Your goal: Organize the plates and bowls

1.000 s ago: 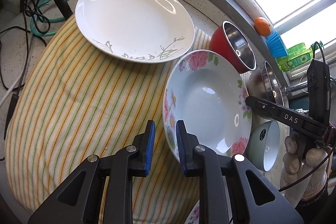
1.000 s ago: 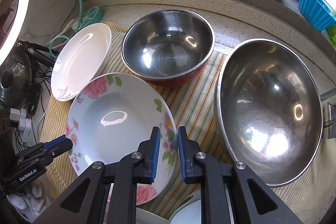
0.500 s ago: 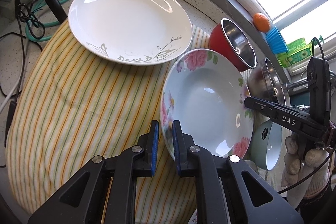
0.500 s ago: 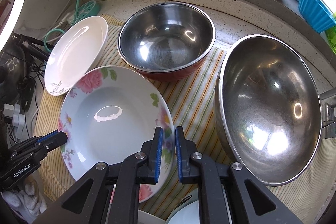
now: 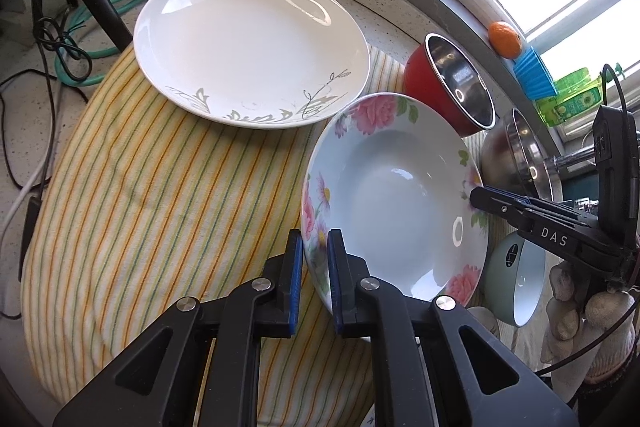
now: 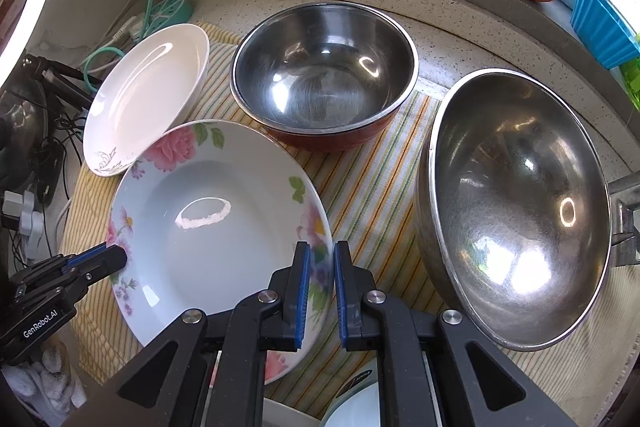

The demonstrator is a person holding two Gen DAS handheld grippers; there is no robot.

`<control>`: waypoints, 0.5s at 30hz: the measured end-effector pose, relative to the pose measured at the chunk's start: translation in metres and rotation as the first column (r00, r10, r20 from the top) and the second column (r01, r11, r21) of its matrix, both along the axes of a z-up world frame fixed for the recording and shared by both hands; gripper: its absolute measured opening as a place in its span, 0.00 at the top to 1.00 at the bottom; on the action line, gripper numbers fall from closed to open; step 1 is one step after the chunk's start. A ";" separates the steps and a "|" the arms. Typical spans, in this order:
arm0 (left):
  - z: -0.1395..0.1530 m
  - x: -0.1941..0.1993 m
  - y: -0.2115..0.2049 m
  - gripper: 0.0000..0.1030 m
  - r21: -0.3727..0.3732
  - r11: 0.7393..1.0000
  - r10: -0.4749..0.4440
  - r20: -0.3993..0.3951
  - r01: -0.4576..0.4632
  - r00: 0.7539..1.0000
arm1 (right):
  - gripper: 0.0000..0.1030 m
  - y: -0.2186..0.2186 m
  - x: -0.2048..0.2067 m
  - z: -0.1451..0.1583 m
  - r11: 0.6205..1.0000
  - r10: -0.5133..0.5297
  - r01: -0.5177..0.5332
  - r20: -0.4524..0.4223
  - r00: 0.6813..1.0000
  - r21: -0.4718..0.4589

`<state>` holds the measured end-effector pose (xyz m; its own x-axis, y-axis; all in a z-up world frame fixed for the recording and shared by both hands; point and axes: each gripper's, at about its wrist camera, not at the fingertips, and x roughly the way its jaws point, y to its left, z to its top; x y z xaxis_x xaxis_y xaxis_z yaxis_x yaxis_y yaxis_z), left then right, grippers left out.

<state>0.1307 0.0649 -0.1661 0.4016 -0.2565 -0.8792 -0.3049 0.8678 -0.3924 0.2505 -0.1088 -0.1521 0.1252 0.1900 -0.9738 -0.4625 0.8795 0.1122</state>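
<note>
Currently held: floral plate (image 5: pixel 394 199), one rim in my left gripper (image 5: pixel 314 281), opposite rim in my right gripper (image 6: pixel 320 291), jaws of both narrow and clamped. Location: over striped cloth (image 5: pixel 160 211), near white plate (image 5: pixel 250 47). Next: level lift, stack there.

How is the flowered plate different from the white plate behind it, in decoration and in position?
The flowered plate has pink roses and green leaves around a pale blue rim; the white plate has only a grey leaf pattern on one edge. The flowered plate is gripped at opposite rim edges by the left gripper and the right gripper and sits tilted; the white plate rests free on the striped cloth. Both are round, deep and empty.
</note>
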 end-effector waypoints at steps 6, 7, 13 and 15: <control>0.002 -0.003 0.000 0.90 0.013 1.000 -0.003 0.005 0.003 1.000 | 0.89 -0.005 0.001 0.000 0.999 -0.027 0.028 -0.028 0.999 0.038; 0.002 -0.003 0.000 0.90 0.014 1.000 0.000 0.004 0.000 1.000 | 0.90 -0.006 0.001 0.000 0.998 -0.030 0.031 -0.033 0.999 0.045; 0.004 -0.005 0.006 0.90 0.024 1.000 0.018 0.005 -0.018 1.000 | 0.90 -0.006 -0.004 0.001 0.997 -0.025 0.028 -0.045 0.999 0.065; 0.005 -0.007 0.009 0.90 0.025 0.999 0.025 0.009 -0.025 1.000 | 0.90 -0.006 -0.004 0.001 0.996 -0.030 0.034 -0.052 0.998 0.077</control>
<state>0.1236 0.0734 -0.1608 0.4156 -0.2243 -0.8815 -0.3233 0.8694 -0.3737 0.2463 -0.1146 -0.1507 0.0827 0.2624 -0.9614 -0.4263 0.8813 0.2039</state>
